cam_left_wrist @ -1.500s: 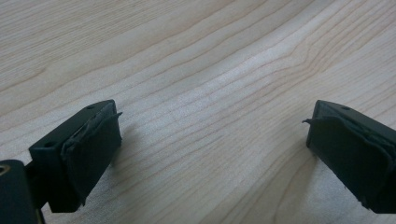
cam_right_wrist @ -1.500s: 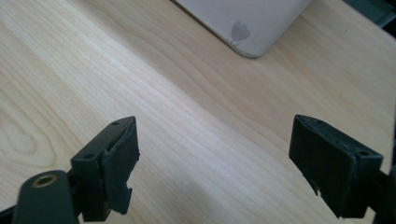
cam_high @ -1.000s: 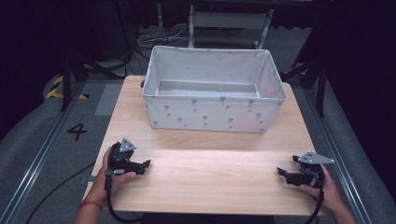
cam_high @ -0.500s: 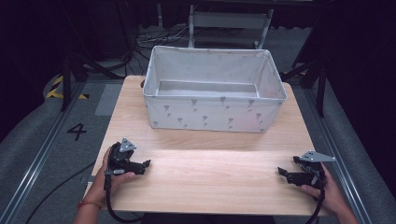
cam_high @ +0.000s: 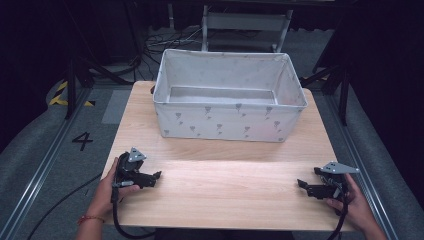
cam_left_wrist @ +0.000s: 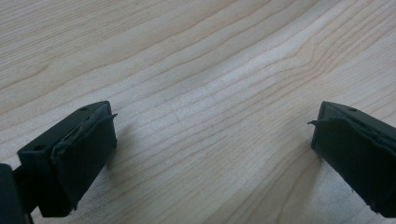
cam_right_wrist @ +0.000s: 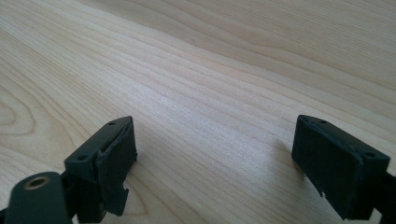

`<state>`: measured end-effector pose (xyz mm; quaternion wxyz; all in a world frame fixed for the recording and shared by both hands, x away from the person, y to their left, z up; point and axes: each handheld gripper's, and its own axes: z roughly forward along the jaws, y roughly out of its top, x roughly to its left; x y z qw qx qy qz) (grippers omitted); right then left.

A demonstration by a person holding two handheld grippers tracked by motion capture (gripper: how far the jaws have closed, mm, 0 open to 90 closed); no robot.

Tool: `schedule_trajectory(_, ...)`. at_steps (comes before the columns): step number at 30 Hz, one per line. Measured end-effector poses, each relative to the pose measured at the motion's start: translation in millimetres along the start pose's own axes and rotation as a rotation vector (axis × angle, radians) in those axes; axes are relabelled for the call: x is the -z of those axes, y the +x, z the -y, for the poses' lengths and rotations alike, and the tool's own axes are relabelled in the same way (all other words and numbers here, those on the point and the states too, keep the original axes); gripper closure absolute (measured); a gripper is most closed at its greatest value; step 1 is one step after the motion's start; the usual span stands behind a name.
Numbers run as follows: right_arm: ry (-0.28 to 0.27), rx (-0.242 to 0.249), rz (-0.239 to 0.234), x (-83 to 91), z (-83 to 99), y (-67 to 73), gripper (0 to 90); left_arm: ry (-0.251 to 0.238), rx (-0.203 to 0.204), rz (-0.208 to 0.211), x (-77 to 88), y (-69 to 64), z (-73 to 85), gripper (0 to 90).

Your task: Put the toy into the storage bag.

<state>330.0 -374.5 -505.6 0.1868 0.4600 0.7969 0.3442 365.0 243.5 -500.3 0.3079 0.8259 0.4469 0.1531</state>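
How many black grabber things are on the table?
2. The left gripper sits near the table's front left edge, the right gripper near its front right edge; both open, holding nothing.

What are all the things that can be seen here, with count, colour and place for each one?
fabric bin: one, pale grey with small dark marks, at the far half of the table, open top.
table: one, light wood, in the middle of the high view.
floor number 4: one, black, on the grey floor left of the table.
shelf frame: one, grey, behind the bin.
left gripper: one, black, near left edge of the table, jaws open over bare wood.
right gripper: one, black, near right edge, jaws open over bare wood.
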Motion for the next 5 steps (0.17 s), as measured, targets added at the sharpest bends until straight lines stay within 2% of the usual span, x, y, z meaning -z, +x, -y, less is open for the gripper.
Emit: schedule_trajectory(5, 0.000, -0.001, 0.000, 0.0, 0.0, 0.1, 14.1, 0.000, 0.021, -0.019, 0.6, -2.1, 0.8, 0.0)
